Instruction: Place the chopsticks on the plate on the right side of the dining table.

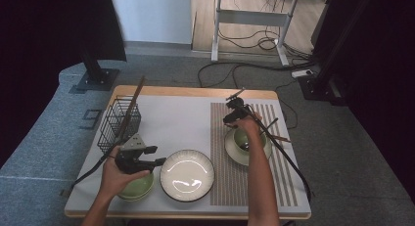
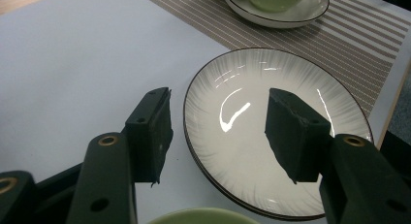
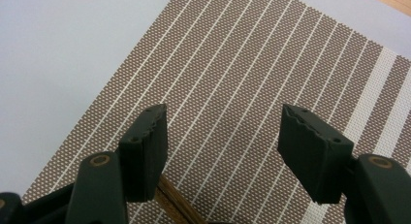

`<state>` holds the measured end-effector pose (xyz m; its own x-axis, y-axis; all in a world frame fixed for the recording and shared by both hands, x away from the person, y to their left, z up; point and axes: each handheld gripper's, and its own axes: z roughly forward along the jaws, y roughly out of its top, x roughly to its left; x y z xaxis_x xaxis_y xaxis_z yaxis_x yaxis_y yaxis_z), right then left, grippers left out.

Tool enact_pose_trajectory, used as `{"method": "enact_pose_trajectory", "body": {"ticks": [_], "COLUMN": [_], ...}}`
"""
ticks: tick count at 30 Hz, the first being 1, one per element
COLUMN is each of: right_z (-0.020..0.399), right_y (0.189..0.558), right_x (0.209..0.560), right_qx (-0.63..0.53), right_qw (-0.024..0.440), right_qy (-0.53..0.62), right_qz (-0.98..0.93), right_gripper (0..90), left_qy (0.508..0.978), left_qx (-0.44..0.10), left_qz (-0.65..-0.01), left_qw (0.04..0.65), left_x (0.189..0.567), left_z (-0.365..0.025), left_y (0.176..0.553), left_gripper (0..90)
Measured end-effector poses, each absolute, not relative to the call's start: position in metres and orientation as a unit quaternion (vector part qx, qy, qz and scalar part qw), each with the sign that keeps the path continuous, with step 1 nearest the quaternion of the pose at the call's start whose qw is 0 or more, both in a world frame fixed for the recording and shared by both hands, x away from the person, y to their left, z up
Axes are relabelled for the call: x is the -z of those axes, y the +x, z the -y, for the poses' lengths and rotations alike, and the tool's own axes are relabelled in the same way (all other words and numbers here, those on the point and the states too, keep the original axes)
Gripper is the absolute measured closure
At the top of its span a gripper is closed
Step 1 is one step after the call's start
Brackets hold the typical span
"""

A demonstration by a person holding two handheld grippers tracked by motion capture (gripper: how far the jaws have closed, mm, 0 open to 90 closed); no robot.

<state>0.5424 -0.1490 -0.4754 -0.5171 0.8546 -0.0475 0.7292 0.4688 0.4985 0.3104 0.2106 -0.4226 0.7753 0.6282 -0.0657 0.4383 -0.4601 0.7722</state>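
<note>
Nearest the person, a green bowl point(image 1: 134, 187) sits at the front left of the worktop point(image 1: 181, 118), partly under the left hand point(image 1: 113, 176). That hand holds the left gripper point(image 1: 159, 155) just above the bowl, its fingers pointing toward the white plate point(image 1: 187, 175) beside it. In the left gripper view the 2 black fingers point(image 2: 152, 132) stand wide apart with nothing between them; 1 finger hangs over the bare worktop just outside the plate's dark rim, the other over the plate's glossy middle. The plate is empty and lies flat, its right edge just reaching the brown striped placemat point(image 1: 244, 187).

Farther back on the mat, a second green bowl point(image 1: 243, 138) rests on a pale saucer point(image 1: 235, 150). The right hand point(image 1: 250, 124) is above this bowl and carries the right gripper point(image 1: 234, 108), which points away from the person over the mat's far end. In the right gripper view its fingers point(image 3: 148, 146) are spread wide and grip nothing; only the mat's weave lies below them, with a thin brown stick point(image 3: 177, 204) showing at the bottom edge. Chopsticks point(image 1: 274, 133) lie just right of the saucer.

At the far left of the worktop a black wire basket point(image 1: 119, 122) stands upright with a long dark stick point(image 1: 133, 106) leaning out of it.
</note>
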Motion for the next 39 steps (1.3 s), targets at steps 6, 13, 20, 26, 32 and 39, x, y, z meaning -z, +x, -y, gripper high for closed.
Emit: {"method": "enact_pose_trajectory", "body": {"ticks": [6, 13, 20, 26, 32, 39], "right_z": [0.148, 0.149, 0.153, 0.152, 0.15, 0.149], "right_y": [0.54, 0.538, 0.536, 0.535, 0.533, 0.532], "right_x": [0.476, 0.476, 0.476, 0.474, 0.475, 0.474], "right_qx": [-0.21, -0.213, -0.222, -0.225, -0.225, -0.226], "right_qw": [0.144, 0.144, 0.141, 0.14, 0.139, 0.137], "right_qy": [0.464, 0.464, 0.466, 0.462, 0.453, 0.449], "right_qz": [-0.849, -0.848, -0.845, -0.846, -0.851, -0.854], "right_gripper": [35.2, 35.2, 35.2, 35.3, 35.2, 35.2], "left_qy": [0.847, 0.847, 0.848, 0.848, 0.849, 0.85], "left_qx": [-0.115, -0.114, -0.114, -0.114, -0.114, -0.113], "left_qz": [-0.315, -0.314, -0.314, -0.313, -0.313, -0.312], "left_qw": [0.414, 0.413, 0.412, 0.411, 0.411, 0.409], "left_x": [0.423, 0.423, 0.423, 0.424, 0.424, 0.425], "left_z": [-0.21, -0.21, -0.209, -0.208, -0.208, -0.207], "left_y": [0.31, 0.31, 0.31, 0.31, 0.31, 0.31], "left_gripper": [42.8, 42.8, 42.8, 42.8, 42.8, 42.8]}}
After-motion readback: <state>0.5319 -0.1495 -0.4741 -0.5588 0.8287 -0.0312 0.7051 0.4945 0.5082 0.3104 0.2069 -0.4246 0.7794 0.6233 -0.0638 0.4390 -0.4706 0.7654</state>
